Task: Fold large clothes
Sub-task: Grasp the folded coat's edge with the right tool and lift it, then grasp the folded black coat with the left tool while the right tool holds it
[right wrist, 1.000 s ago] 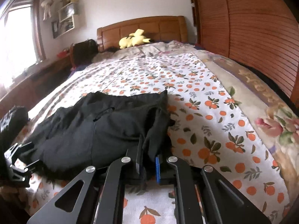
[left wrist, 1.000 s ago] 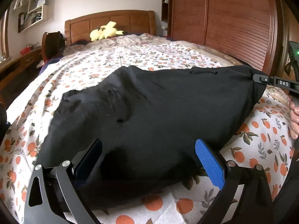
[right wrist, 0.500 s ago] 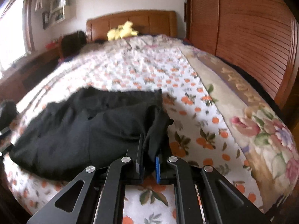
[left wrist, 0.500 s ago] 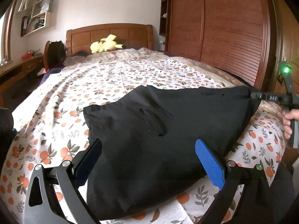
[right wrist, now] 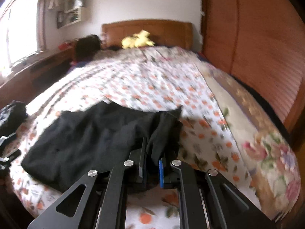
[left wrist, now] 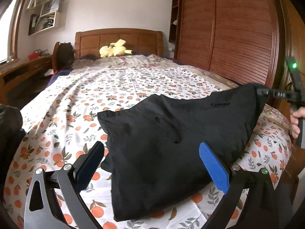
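A large black garment (left wrist: 171, 143) lies spread on the bed's orange-print sheet (left wrist: 118, 91). My left gripper (left wrist: 152, 162) is open above the garment's near edge, its blue pads wide apart and not pressing the cloth. At the far right of the left wrist view, my right gripper (left wrist: 274, 94) is shut on the garment's raised right corner, with a hand (left wrist: 296, 122) behind it. In the blurred right wrist view, the right gripper (right wrist: 152, 164) pinches a bunched fold of the garment (right wrist: 85, 143) between its jaws.
A yellow plush toy (left wrist: 114, 50) lies by the wooden headboard (left wrist: 118, 38). A slatted wooden wardrobe (left wrist: 238, 38) runs along the right side. A desk (left wrist: 22, 70) stands on the left, and a dark bundle (left wrist: 9, 126) sits at the bed's left edge.
Both grippers have risen. The right gripper has lifted the garment's right corner and drawn the cloth rightward, baring more sheet on the left. The left gripper stays open.
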A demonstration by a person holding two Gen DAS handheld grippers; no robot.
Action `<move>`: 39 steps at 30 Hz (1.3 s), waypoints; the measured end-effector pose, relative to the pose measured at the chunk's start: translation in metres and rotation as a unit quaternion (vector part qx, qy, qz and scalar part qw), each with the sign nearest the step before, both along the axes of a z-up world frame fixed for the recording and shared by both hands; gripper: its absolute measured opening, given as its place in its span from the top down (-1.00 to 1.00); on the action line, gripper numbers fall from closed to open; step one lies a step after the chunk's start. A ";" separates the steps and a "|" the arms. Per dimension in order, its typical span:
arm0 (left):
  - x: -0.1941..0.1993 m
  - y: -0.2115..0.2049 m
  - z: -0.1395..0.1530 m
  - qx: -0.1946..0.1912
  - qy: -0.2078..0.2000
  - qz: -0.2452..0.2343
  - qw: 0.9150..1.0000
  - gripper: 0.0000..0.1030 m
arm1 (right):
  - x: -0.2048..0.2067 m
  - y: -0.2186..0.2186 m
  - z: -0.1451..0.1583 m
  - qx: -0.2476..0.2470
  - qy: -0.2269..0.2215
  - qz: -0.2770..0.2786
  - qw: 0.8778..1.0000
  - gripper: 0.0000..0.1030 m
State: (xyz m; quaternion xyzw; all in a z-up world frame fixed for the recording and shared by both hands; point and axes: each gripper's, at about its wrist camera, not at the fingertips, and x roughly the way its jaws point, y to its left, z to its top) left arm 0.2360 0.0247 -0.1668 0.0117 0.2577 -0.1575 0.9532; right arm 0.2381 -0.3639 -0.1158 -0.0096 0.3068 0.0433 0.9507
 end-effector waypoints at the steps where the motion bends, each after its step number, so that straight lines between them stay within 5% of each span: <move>1: -0.001 0.002 0.000 0.000 -0.001 0.001 1.000 -0.95 | 0.000 0.011 0.007 -0.004 -0.008 0.011 1.000 0.85; 12: -0.012 0.040 0.003 -0.010 -0.004 0.033 0.999 -0.95 | -0.002 0.151 0.047 -0.022 -0.048 0.163 0.985 0.88; 20: -0.019 0.074 0.001 -0.014 -0.001 0.059 0.998 -0.95 | -0.006 0.249 -0.005 -0.036 0.008 0.260 0.965 0.88; 26: -0.019 0.090 0.003 -0.020 0.000 0.070 0.997 -0.95 | -0.007 0.261 -0.022 -0.029 0.034 0.268 0.962 0.76; 32: -0.018 0.093 0.008 -0.026 -0.005 0.074 0.997 -0.95 | -0.016 0.254 0.005 -0.013 0.014 0.261 0.965 0.43; 39: -0.019 0.080 0.011 -0.027 -0.010 0.063 0.998 -0.95 | -0.023 0.226 0.034 -0.027 -0.022 0.235 0.971 0.40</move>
